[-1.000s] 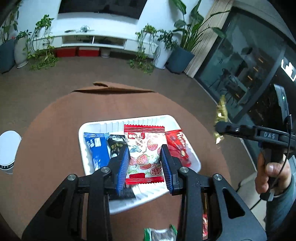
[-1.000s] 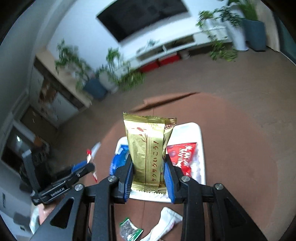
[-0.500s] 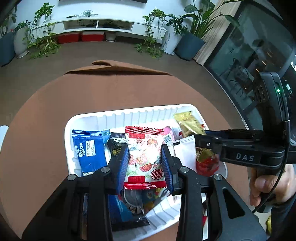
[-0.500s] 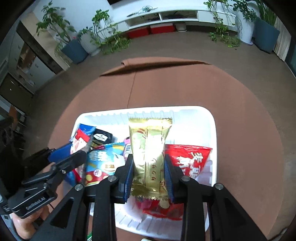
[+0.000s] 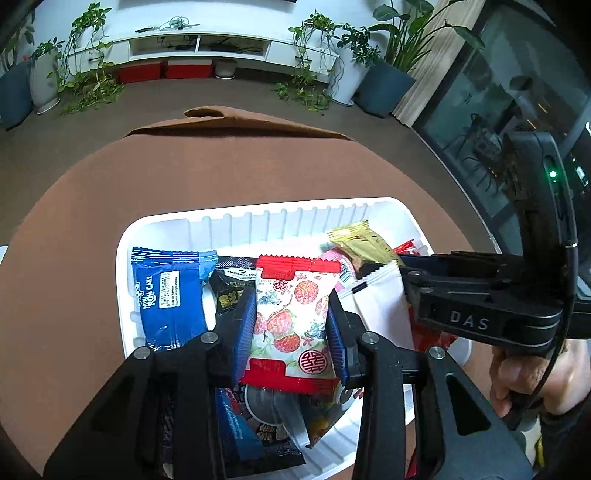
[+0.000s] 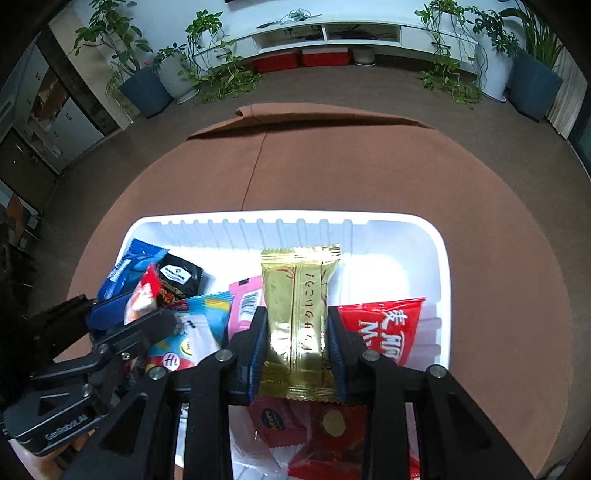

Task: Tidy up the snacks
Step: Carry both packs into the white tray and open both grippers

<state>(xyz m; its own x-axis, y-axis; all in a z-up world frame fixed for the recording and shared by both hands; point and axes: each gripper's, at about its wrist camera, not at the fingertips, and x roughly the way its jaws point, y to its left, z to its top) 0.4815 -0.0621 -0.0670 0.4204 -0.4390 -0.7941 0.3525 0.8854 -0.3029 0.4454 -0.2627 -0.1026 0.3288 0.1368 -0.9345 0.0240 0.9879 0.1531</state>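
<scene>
A white tray (image 5: pixel 236 221) (image 6: pixel 441 258) on a round brown table holds several snack packets. My left gripper (image 5: pixel 291 317) is shut on a red-and-white lychee-print packet (image 5: pixel 295 314), low over the tray's middle. My right gripper (image 6: pixel 297 332) is shut on a gold wafer packet (image 6: pixel 299 295), low over the tray beside a red packet (image 6: pixel 384 328). The gold packet (image 5: pixel 364 243) and the right gripper (image 5: pixel 480 295) show at the right of the left wrist view. The left gripper (image 6: pixel 110 325) shows at the left of the right wrist view.
A blue roll-cake packet (image 5: pixel 166 291) and a black packet (image 5: pixel 232 284) lie at the tray's left. Pink, white and light-blue packets (image 6: pixel 207 317) fill its middle. The brown table (image 6: pixel 332 173) stretches beyond the tray. Potted plants and a white TV shelf (image 6: pixel 325 33) stand far back.
Both grippers have come down with their packets from above the table to just over the tray, and closer together. The tray now looks larger in both views.
</scene>
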